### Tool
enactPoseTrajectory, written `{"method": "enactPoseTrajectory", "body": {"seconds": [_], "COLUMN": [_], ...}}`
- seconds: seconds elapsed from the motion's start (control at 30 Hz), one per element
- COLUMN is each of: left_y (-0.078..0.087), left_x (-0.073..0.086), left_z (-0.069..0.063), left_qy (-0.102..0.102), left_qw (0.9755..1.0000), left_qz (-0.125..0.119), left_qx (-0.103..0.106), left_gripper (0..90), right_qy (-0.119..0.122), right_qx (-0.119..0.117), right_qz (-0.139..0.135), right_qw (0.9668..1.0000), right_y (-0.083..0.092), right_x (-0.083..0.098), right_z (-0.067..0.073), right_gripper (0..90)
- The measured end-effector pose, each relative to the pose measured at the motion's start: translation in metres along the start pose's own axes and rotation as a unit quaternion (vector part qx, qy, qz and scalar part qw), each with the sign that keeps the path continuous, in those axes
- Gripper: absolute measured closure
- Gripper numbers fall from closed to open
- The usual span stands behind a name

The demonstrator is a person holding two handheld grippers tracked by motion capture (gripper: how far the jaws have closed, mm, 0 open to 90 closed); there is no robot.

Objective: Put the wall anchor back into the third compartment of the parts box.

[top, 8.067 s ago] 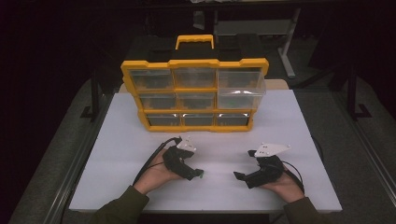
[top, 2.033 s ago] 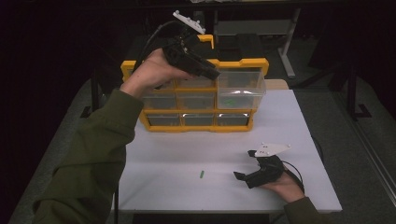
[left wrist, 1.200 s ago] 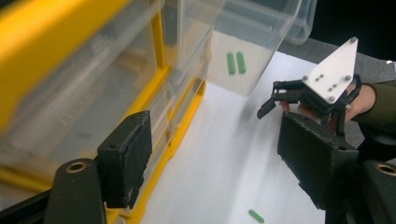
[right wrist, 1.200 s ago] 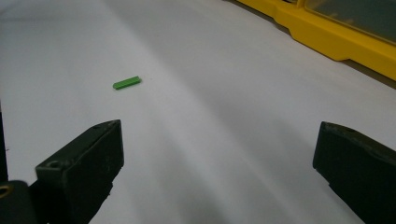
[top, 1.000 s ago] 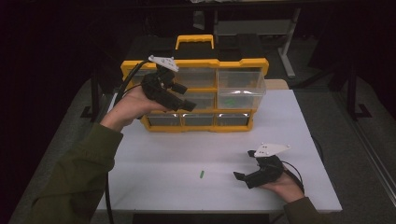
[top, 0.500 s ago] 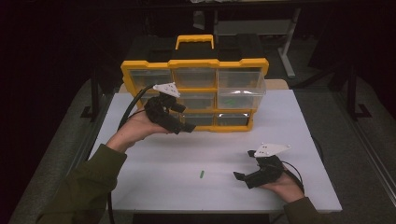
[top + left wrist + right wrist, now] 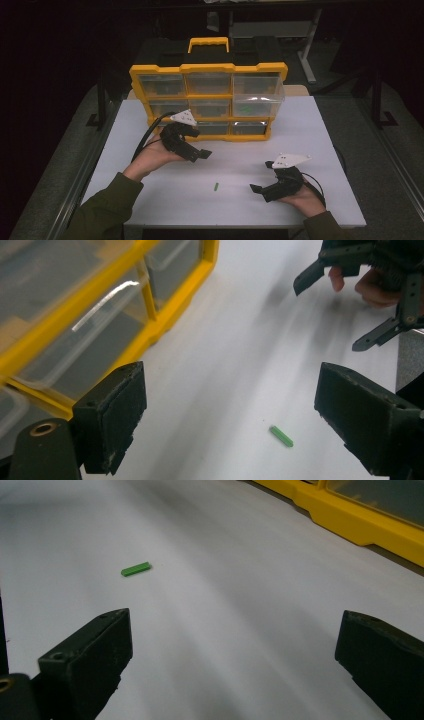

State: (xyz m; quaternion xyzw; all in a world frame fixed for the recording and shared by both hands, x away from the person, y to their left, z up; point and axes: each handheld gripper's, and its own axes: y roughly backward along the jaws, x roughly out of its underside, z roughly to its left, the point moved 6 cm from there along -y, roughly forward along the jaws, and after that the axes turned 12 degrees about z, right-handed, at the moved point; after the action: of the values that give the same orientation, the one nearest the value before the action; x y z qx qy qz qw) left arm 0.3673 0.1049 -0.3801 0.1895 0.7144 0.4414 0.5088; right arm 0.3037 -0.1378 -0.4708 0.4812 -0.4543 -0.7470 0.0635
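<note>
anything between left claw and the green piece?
No. Bare white table between the open left claw and the green piece, seen in the left gripper view.

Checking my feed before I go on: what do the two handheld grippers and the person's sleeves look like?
Both the left gripper and the right gripper are black, each with two blocky jaws faced with dark pads, a pale grey three-cornered plate on top and a black cable trailing back. The sleeves are dark olive green.

A white rectangular table (image 7: 150, 200) fills the frame's middle. A yellow plastic drawer organizer (image 7: 207, 102) stands upper centre. A small green stick (image 7: 216, 186) lies lower centre.
</note>
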Motion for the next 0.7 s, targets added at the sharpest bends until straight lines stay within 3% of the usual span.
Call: {"method": "enactPoseTrajectory", "body": {"seconds": [0.13, 0.33, 0.5, 0.53, 0.6, 0.7], "left_y": [-0.013, -0.039, -0.060, -0.062, -0.067, -0.071], "left_x": [0.009, 0.028, 0.041, 0.044, 0.046, 0.050], "left_z": [-0.006, -0.013, -0.019, -0.020, -0.023, -0.028], "left_qy": [0.008, 0.007, 0.023, 0.015, 0.029, 0.018], "left_qw": [1.0000, 0.9998, 0.9994, 0.9993, 0.9992, 0.9991], "left_qz": [-0.002, 0.019, 0.023, 0.034, 0.026, 0.037], "left_qx": [0.003, 0.003, 0.007, 0.007, 0.006, 0.003], "left_gripper": [13.9, 14.5, 14.8, 14.8, 15.1, 19.1], "right_qy": [-0.001, -0.001, 0.000, 0.000, 0.000, 0.000], "right_qx": [0.000, -0.001, -0.002, -0.002, -0.002, -0.002], "right_qz": [0.001, 0.000, 0.001, 0.001, 0.001, 0.000], "right_qw": [1.0000, 1.0000, 1.0000, 1.0000, 1.0000, 1.0000], "right_y": [0.000, 0.000, 0.000, 0.000, 0.000, 0.000], "right_x": [0.000, 0.000, 0.000, 0.000, 0.000, 0.000], "right_z": [0.000, 0.000, 0.000, 0.000, 0.000, 0.000], "right_gripper": [1.2, 1.2, 1.2, 1.2, 1.1, 1.2]}}
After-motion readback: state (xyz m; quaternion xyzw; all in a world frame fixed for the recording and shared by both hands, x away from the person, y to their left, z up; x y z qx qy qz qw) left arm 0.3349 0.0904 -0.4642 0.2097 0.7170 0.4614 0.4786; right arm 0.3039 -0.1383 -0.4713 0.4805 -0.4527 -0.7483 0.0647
